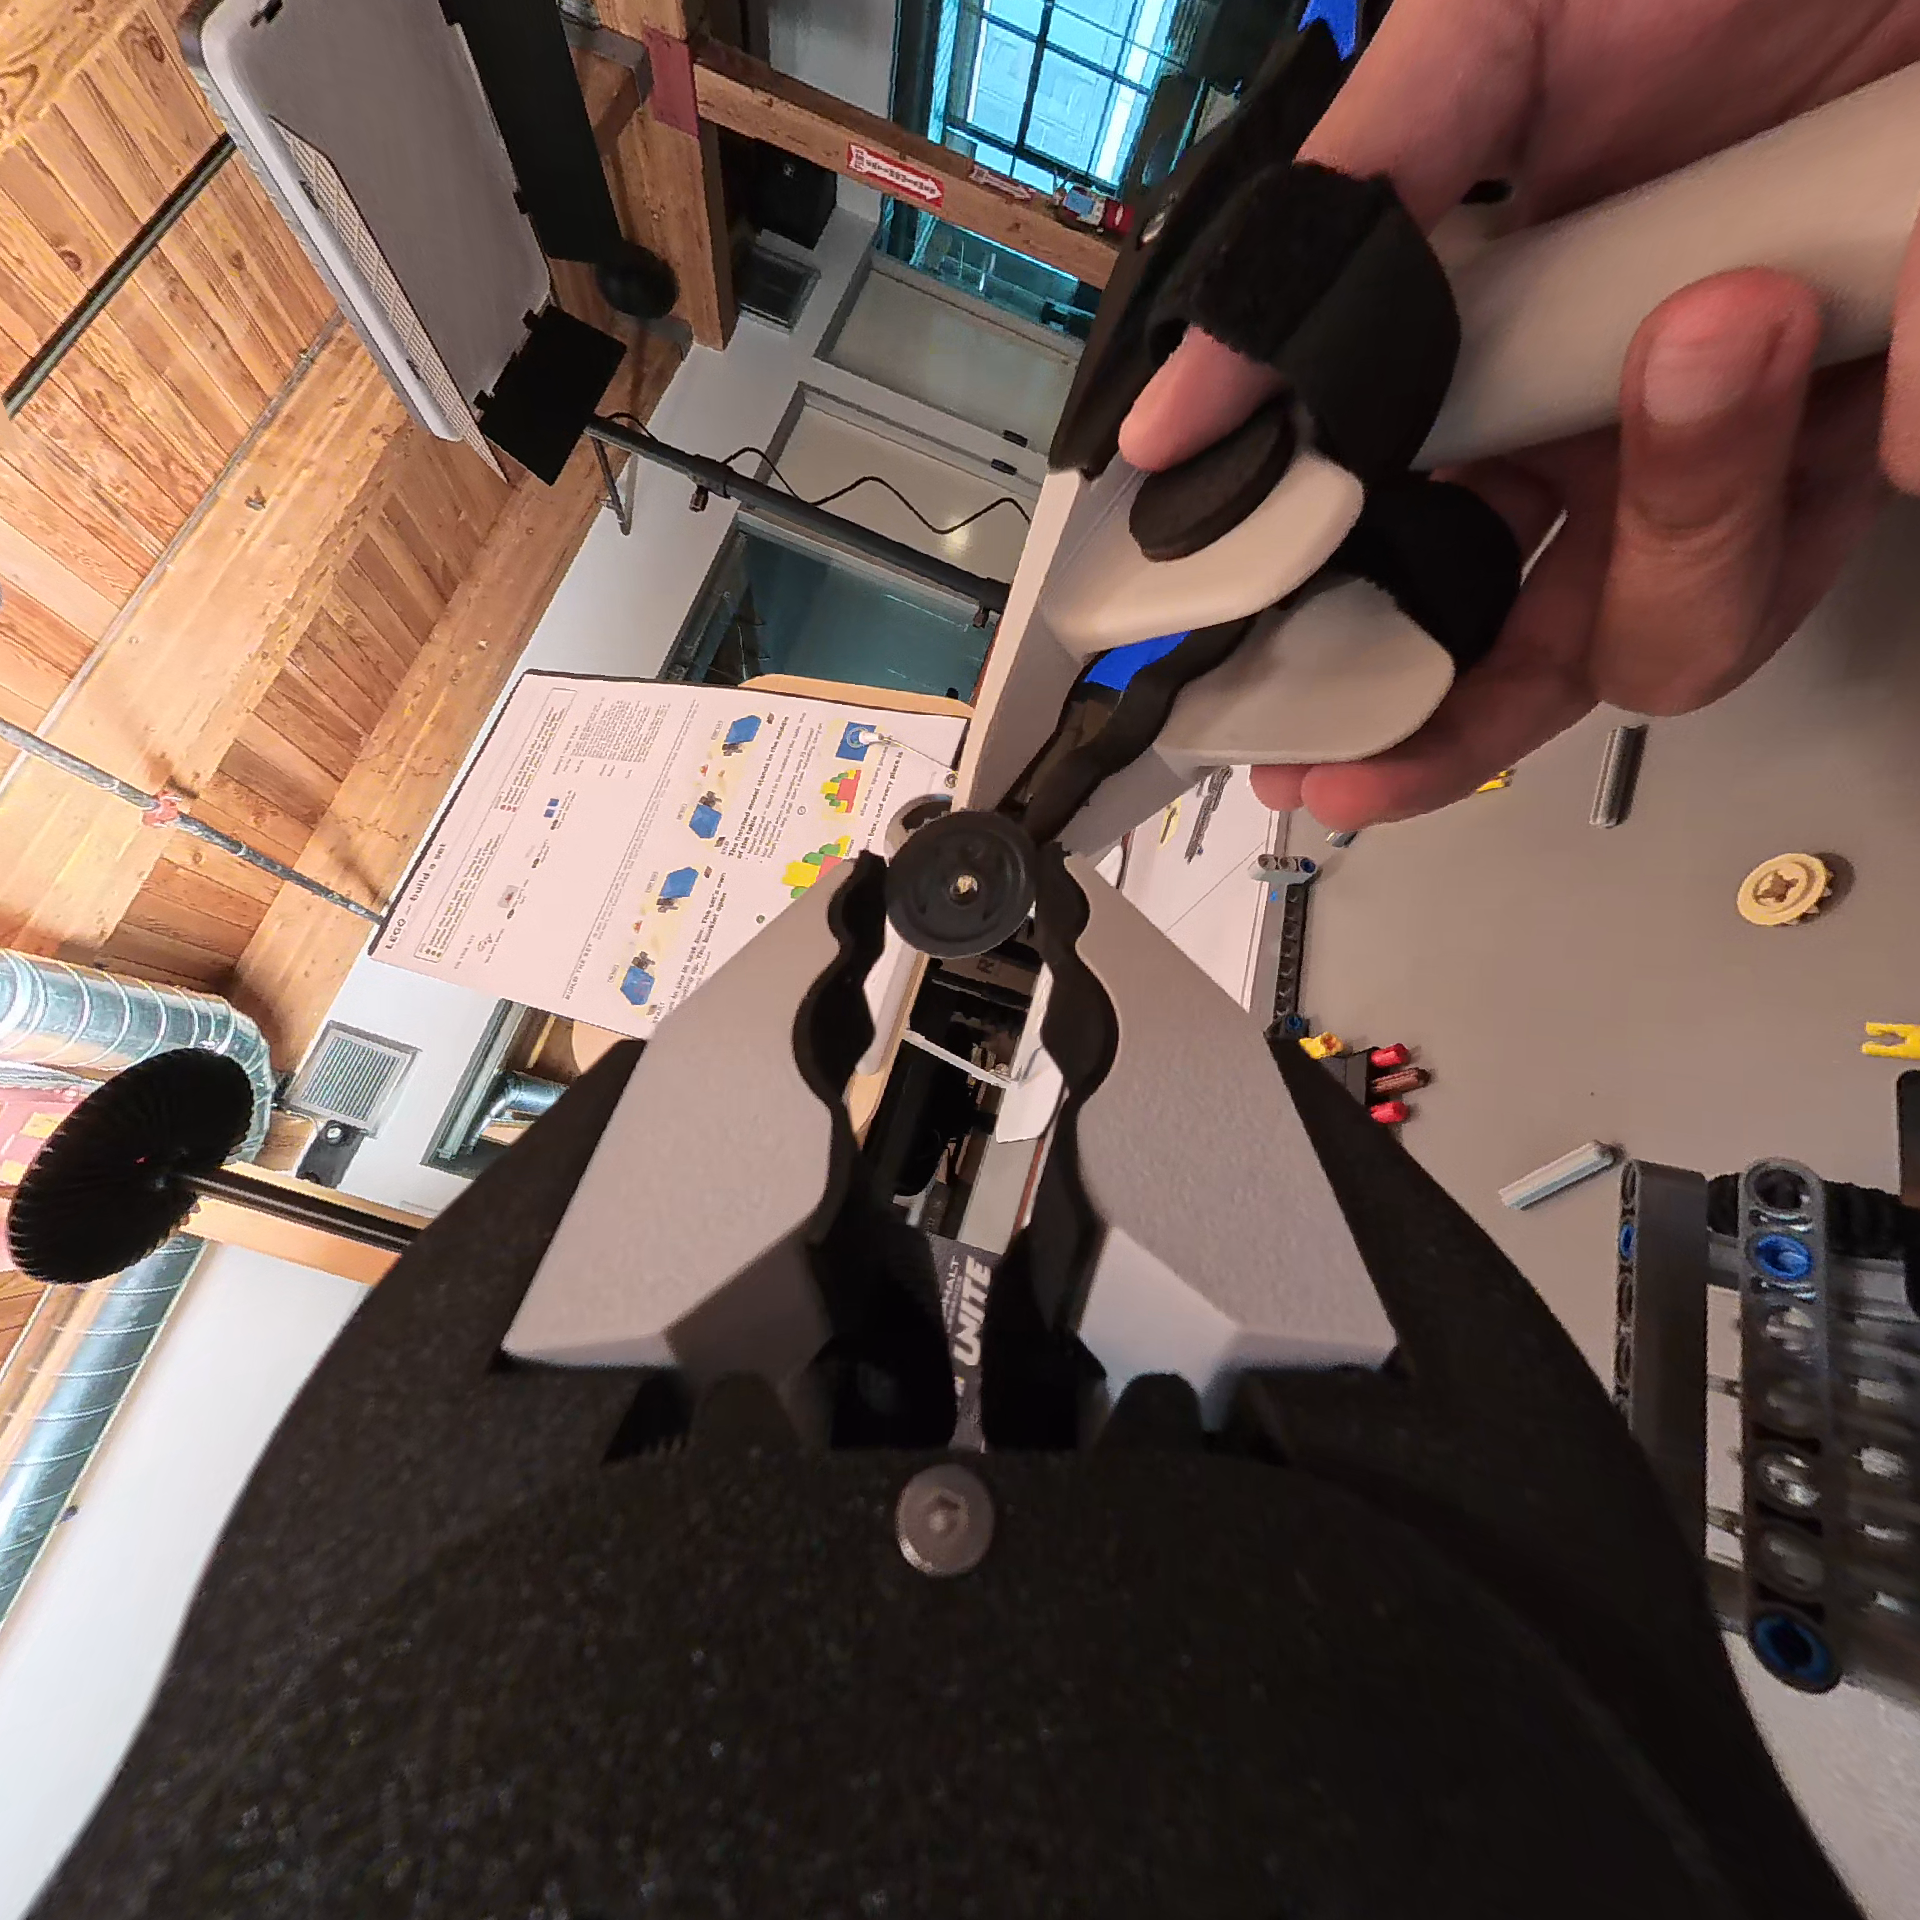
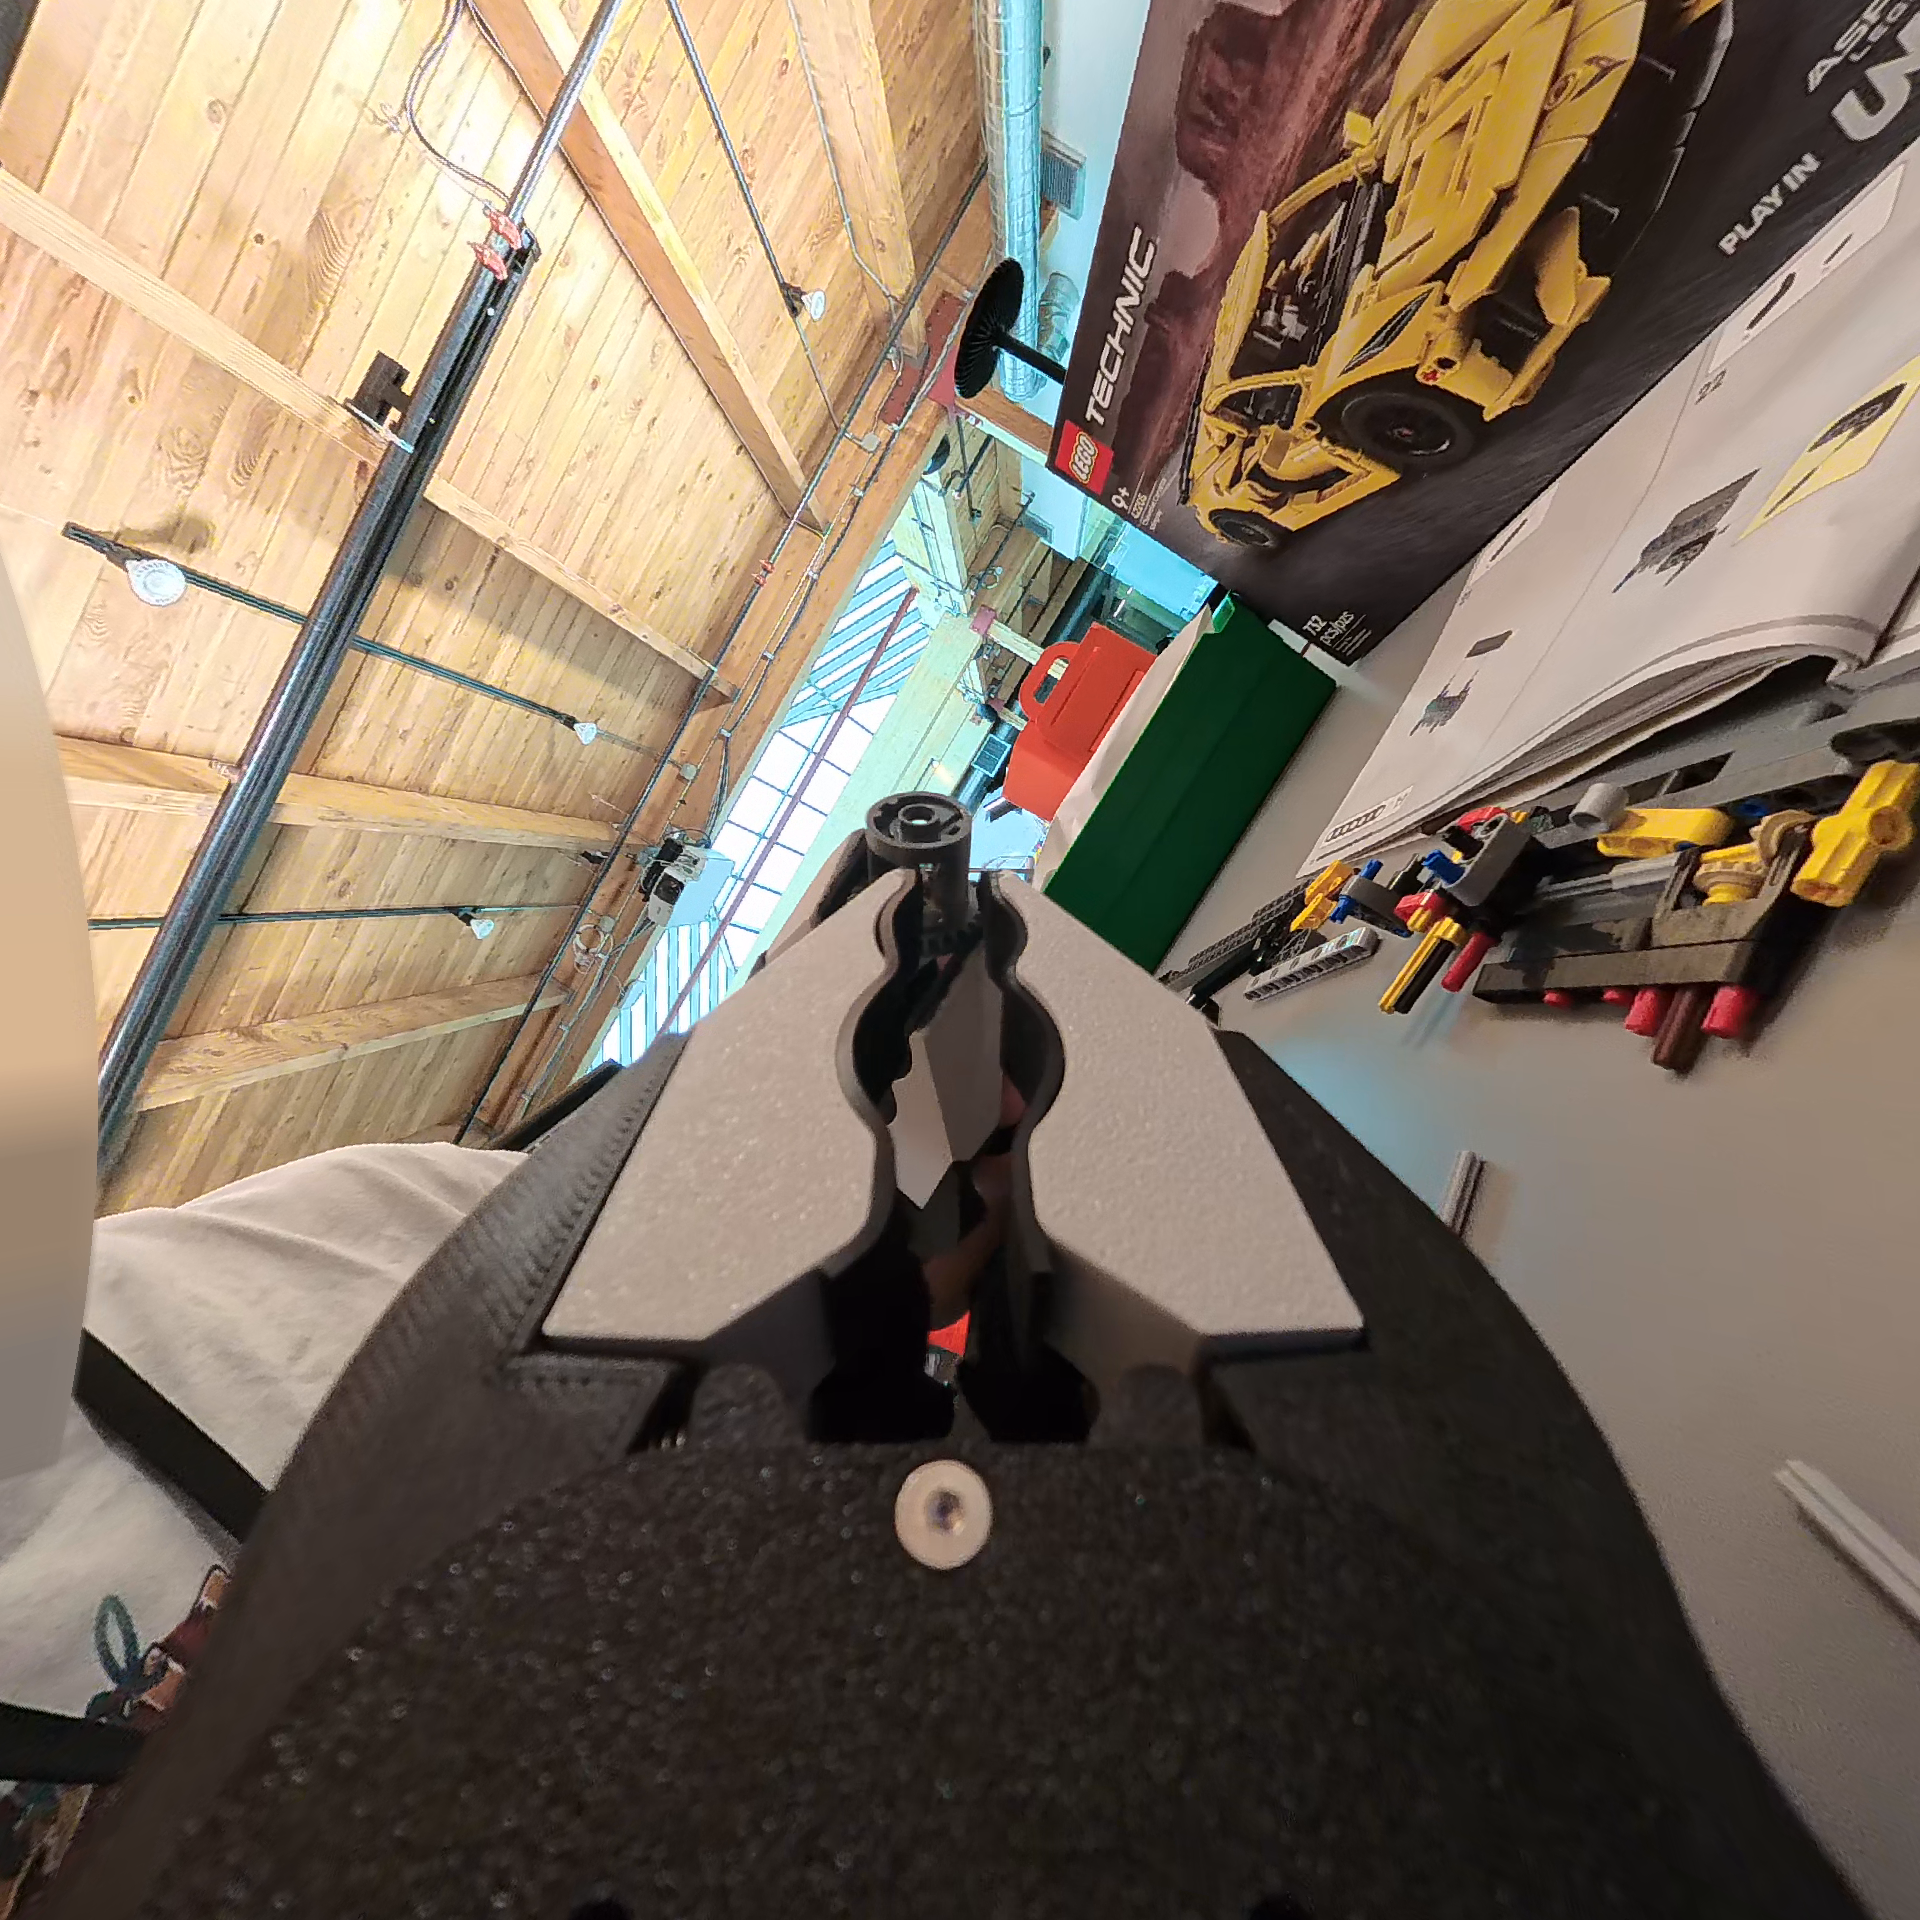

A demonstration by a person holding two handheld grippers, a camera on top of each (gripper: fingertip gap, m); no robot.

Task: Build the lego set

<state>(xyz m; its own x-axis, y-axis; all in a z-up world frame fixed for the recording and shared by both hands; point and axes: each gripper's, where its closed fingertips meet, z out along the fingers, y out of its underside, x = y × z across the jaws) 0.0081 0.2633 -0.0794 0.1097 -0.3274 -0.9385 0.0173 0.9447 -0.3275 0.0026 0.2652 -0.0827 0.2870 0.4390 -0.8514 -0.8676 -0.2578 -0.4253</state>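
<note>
L wrist view
L gripper: tips pinching a small black round lego wheel piece, held up off the table; wavy gap behind the tips stays open.
R gripper: comes in from upper right, its dark tips touching the far side of the same piece; a hand wraps its pale handle.
Table: grey, on the right. Tan round piece lies apart from the rest; pale grey bar nearer; red pins near it.
Dark beam assy w/ blue pins: near right, blurred.
Printed sheet: propped up far behind the tips.

R wrist view
R gripper: tips pressed on a black round piece that sticks out past them; L gripper's grey finger shows thru the gap.
Lego box: far right, yellow car pic.
Open manual: lies on table beside box.
Loose parts cluster: yellow, red, grey, blk pcs, just nearer than manual.
Green box: far, beside the lego box.
</note>
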